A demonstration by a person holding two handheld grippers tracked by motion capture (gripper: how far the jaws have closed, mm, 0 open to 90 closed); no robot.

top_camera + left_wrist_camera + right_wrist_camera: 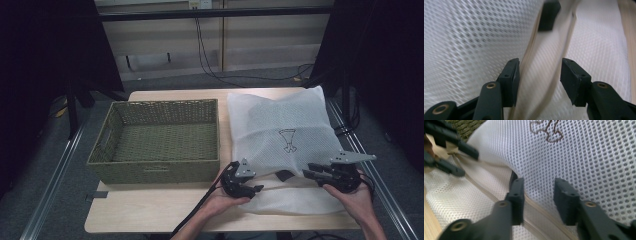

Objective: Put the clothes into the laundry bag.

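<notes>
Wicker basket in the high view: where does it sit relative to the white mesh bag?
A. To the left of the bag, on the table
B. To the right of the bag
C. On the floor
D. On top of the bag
A: the wicker basket stands on the table left of the white mesh bag.

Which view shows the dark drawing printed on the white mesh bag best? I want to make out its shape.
The high view: the whole drawing sits uncut and fairly sharp on the mesh bag. The right gripper view catches just its lower part at the top edge. The left gripper view gives blurred mesh and a beige zipper strip instead.
</notes>
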